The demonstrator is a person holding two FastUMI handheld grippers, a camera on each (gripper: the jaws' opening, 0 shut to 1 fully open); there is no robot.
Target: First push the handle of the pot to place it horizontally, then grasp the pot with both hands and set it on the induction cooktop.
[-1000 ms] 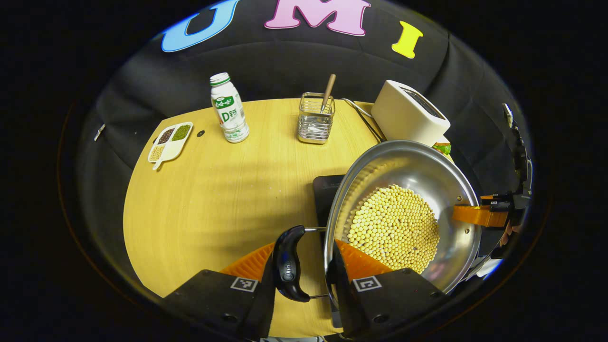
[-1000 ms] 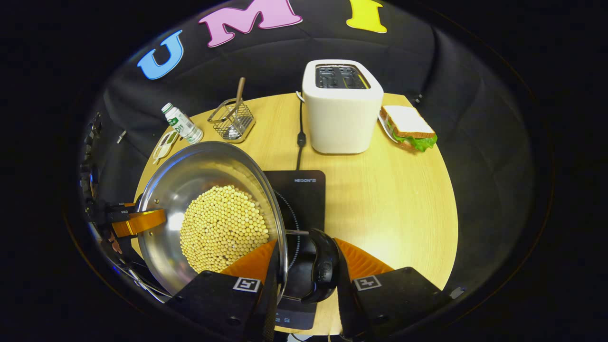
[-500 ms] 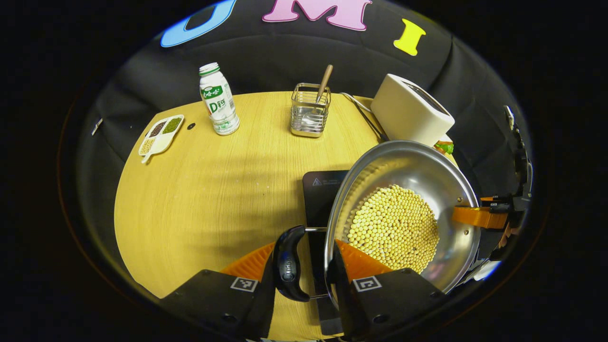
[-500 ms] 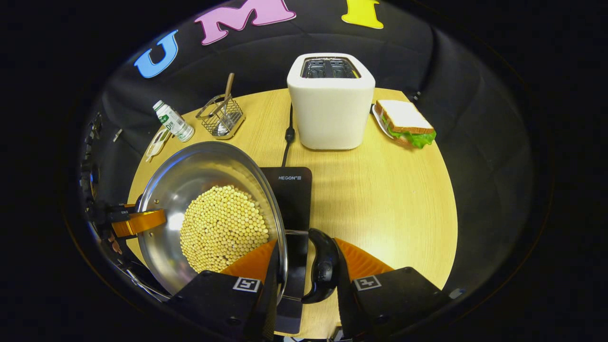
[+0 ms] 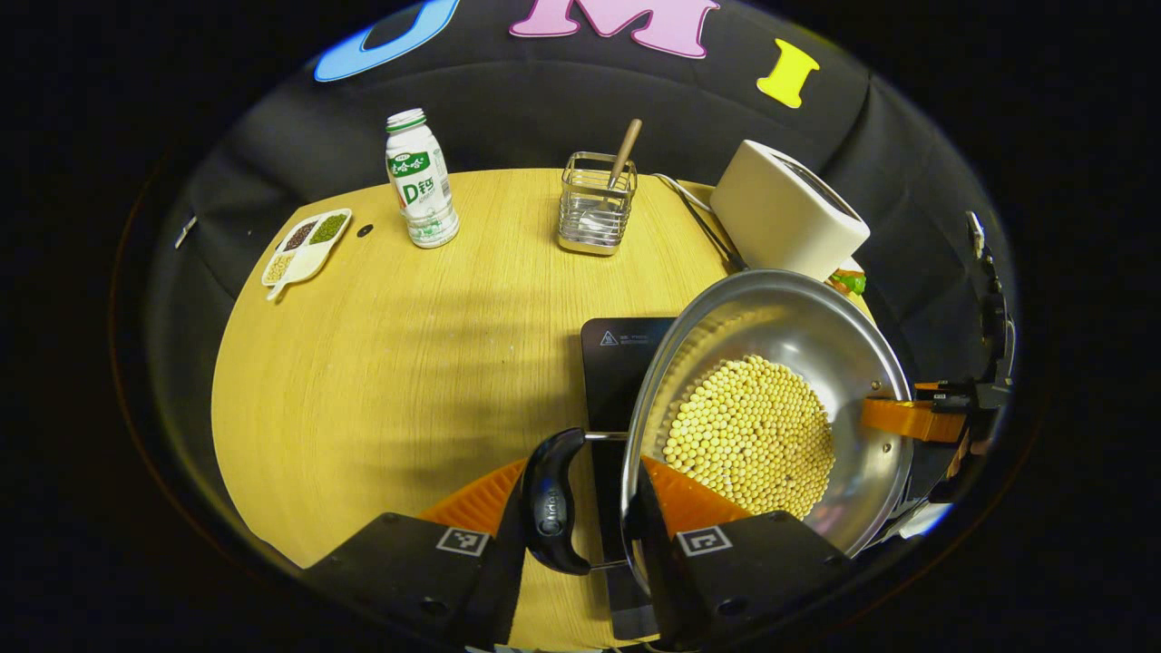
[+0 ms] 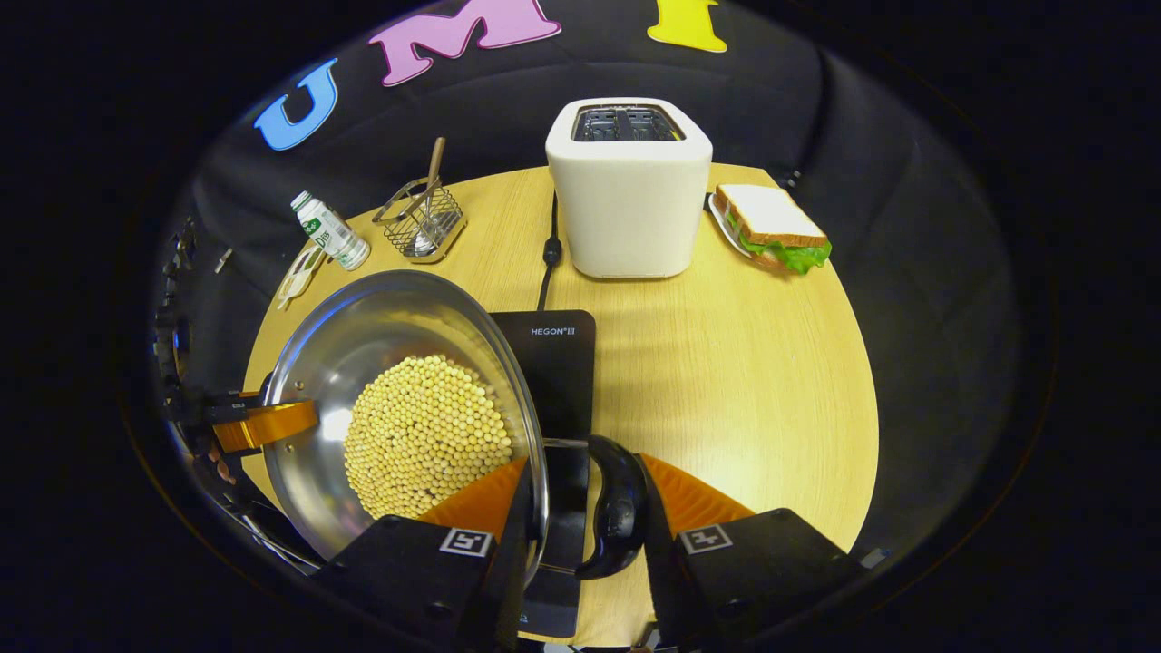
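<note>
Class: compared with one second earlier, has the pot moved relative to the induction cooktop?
Yes. In the right gripper view the pot covers more of the cooktop than before, having shifted across it toward the near edge.

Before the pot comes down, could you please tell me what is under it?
Under the pot, the black induction cooktop lies on the wooden table. Its far end shows beside the pot; the rest is covered, so whether the pot touches it is unclear.
</note>
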